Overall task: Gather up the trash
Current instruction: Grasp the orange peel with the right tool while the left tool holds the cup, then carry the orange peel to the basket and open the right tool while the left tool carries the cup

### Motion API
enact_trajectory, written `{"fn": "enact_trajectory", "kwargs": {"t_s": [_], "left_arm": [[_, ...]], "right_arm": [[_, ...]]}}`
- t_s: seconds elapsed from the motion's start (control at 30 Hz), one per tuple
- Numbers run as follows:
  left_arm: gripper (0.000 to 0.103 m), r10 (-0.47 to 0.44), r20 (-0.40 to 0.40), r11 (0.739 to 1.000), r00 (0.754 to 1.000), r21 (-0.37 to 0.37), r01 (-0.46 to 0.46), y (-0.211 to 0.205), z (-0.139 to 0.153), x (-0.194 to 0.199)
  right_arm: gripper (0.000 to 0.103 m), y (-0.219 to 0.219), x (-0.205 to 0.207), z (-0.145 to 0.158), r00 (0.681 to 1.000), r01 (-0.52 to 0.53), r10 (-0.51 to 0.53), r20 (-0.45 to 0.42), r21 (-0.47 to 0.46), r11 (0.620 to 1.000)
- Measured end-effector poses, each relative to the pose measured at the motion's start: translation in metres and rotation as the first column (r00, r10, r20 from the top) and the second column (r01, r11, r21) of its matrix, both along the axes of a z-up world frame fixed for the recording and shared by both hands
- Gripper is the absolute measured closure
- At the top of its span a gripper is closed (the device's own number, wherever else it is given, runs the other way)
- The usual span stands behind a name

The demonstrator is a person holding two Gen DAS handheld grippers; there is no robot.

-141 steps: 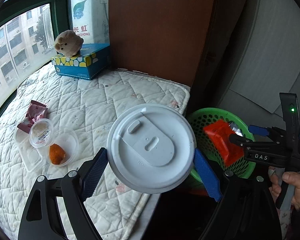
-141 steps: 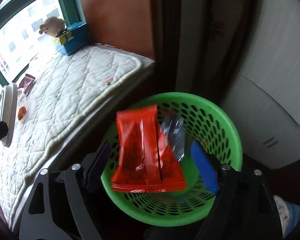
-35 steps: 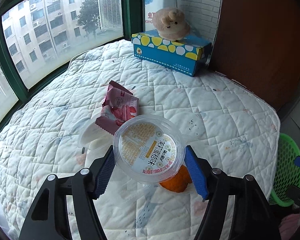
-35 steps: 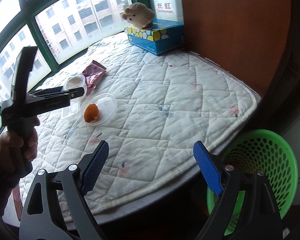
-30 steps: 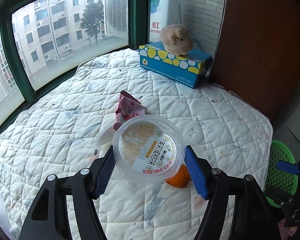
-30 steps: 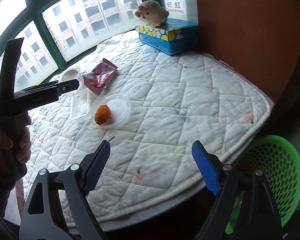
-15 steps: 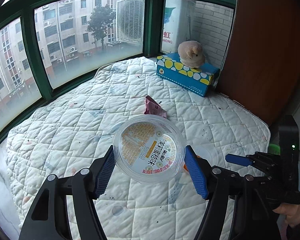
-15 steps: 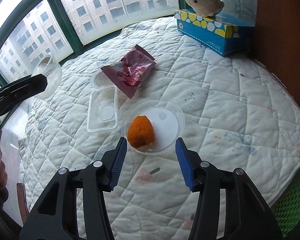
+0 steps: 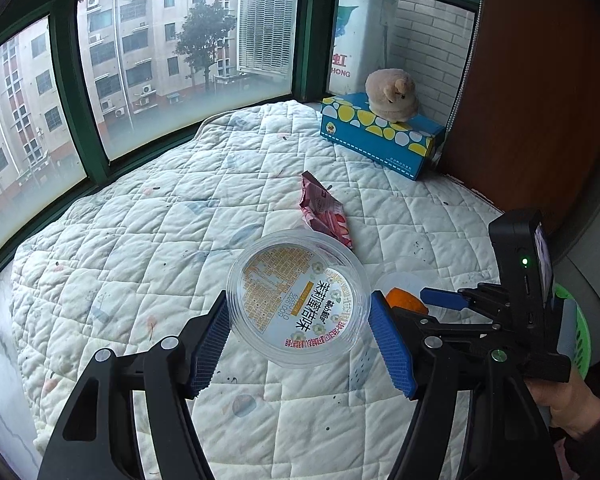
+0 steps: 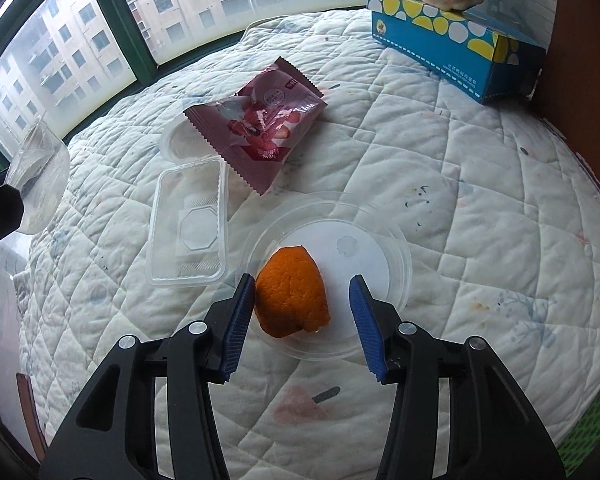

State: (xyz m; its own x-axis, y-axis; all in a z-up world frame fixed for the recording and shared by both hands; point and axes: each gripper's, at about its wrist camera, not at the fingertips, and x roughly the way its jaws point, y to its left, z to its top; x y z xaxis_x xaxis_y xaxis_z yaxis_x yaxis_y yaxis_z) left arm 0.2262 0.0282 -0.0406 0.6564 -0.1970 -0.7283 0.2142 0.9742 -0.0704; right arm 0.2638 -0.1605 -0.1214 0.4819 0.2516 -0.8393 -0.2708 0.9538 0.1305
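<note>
Fingers (image 9: 210,338) of the left gripper (image 9: 300,340) are clamped on a clear cup (image 9: 298,298), its label perhaps Chinese; the right gripper (image 10: 302,322) is held wide around orange peel (image 10: 292,292).

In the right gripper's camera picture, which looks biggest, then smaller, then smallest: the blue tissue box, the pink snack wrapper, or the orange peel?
1. Blue tissue box, though it is farther off.
2. Pink snack wrapper.
3. Orange peel, smallest even though nearest the camera.
</note>
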Motion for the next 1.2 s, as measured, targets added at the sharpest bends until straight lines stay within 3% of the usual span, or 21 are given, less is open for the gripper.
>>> {"fn": "enact_trajectory", "kwargs": {"t_s": [0.07,0.27,0.77,1.2], "left_arm": [[0.037,0.001,-0.005,1.000,1.000,-0.001,-0.001,0.001,-0.001,-0.001],[0.037,0.005,-0.013,1.000,1.000,-0.007,-0.005,-0.001,-0.002,-0.001],[0.037,-0.055,0.009,0.998,0.998,-0.011,0.055,-0.033,0.006,-0.023],[0.037,-0.205,0.017,0.979,0.979,-0.006,0.205,-0.113,0.009,-0.057]], "right_arm": [[0.065,0.001,0.000,0.001,1.000,-0.007,0.007,0.000,0.011,1.000],[0.070,0.001,-0.008,0.010,0.999,-0.006,0.005,0.032,0.021,1.000],[0.071,-0.038,-0.058,0.057,0.991,0.055,-0.063,0.122,0.064,0.996],[0.071,-0.130,-0.133,0.068,0.959,0.235,-0.237,0.154,0.034,0.971]]}}
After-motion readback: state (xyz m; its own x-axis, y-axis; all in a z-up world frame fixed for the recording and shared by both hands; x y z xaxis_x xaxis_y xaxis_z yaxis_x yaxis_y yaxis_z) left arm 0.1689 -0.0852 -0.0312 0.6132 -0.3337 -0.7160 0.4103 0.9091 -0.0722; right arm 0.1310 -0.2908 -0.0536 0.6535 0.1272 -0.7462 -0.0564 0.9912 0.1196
